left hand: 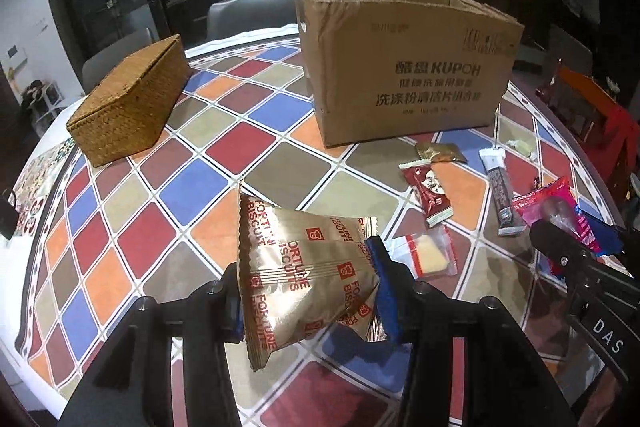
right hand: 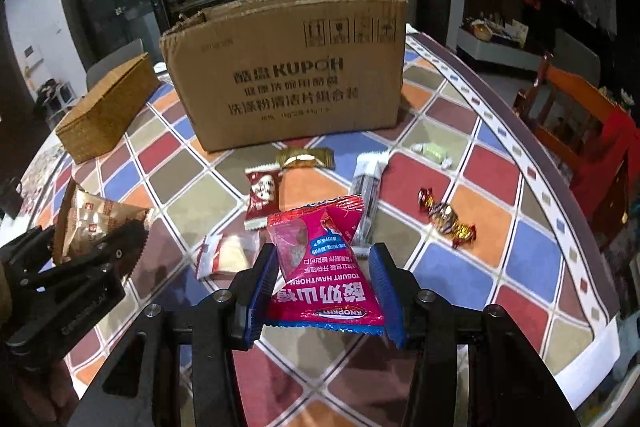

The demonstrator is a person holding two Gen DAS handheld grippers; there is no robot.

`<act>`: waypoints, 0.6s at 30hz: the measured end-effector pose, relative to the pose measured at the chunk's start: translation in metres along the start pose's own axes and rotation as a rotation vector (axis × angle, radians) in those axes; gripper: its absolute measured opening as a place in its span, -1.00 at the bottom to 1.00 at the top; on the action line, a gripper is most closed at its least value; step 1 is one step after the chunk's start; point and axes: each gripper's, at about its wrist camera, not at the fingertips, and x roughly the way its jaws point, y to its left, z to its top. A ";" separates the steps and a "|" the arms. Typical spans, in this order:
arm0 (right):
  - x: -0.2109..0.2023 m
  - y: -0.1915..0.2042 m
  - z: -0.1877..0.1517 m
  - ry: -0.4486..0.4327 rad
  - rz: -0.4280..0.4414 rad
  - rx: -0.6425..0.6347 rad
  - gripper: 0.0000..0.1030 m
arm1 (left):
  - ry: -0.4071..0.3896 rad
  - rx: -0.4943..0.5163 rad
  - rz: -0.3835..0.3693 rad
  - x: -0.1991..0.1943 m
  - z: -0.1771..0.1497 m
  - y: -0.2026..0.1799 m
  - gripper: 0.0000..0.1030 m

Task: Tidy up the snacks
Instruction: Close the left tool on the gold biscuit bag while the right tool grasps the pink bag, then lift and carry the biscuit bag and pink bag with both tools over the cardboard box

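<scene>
The left claw (left hand: 308,291) is clamped on a gold foil packet (left hand: 304,275) printed in red with "FORTUNE BISCUITS"; the packet is puffed, with crimped serrated ends, and it stands up out of the grip, its upper edge leaning toward 11 o'clock above the blue pads (left hand: 384,291). It hangs clear of the counter (left hand: 224,147), a round top covered in a cloth of red, blue, orange and olive diamonds.

The right claw (right hand: 322,291) is closed on a bright pink pouch (right hand: 320,267) marked "YOGURT HAWTHORN", with a blue strip along its near seam; the label reads upside down from this side. The pouch sits squarely between the two blue pads (right hand: 384,291) and juts forward toward 12 o'clock.

Straight ahead at 12 o'clock stands an open brown cardboard box (right hand: 288,75) printed "KUPOH", and at 10 o'clock from it a lidded woven basket (right hand: 104,111). Between the box and the right claw lie loose snacks on the cloth: a small dark red packet (right hand: 260,199), a gold wrapped sweet (right hand: 306,159), a long grey stick pack (right hand: 368,191), a clear bag with a pale yellow piece (right hand: 228,255) at 10 o'clock just beside the claw, a twisted red-and-gold candy (right hand: 446,219) at 2 o'clock, and a pale green sweet (right hand: 432,151) farther off
</scene>
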 end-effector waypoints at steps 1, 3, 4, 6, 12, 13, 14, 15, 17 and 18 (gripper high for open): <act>-0.001 -0.001 0.001 -0.004 0.004 -0.001 -0.06 | -0.004 -0.003 0.003 -0.003 0.001 -0.001 -0.06; -0.004 -0.002 0.004 -0.011 0.010 -0.004 -0.06 | -0.011 -0.005 0.006 -0.006 0.004 -0.002 -0.06; -0.006 -0.002 0.006 -0.015 0.014 -0.005 -0.06 | -0.014 -0.006 0.007 -0.008 0.005 -0.002 -0.06; -0.009 -0.003 0.007 -0.027 0.016 -0.010 -0.06 | -0.023 -0.011 0.007 -0.013 0.009 -0.003 -0.06; -0.016 -0.004 0.014 -0.049 0.025 -0.013 -0.06 | -0.043 -0.028 0.003 -0.024 0.019 -0.003 -0.06; -0.018 -0.004 0.015 -0.055 0.027 -0.013 -0.06 | -0.046 -0.028 0.003 -0.025 0.019 -0.004 -0.06; -0.019 -0.004 0.016 -0.058 0.028 -0.013 -0.06 | -0.051 -0.028 0.005 -0.027 0.021 -0.005 -0.06; -0.021 -0.004 0.018 -0.063 0.030 -0.014 -0.06 | -0.054 -0.028 0.006 -0.029 0.022 -0.005 -0.06; -0.023 -0.004 0.021 -0.075 0.031 -0.016 -0.06 | -0.062 -0.027 0.008 -0.033 0.026 -0.006 -0.06; -0.024 -0.005 0.023 -0.079 0.032 -0.015 -0.06 | -0.065 -0.029 0.010 -0.035 0.027 -0.007 -0.06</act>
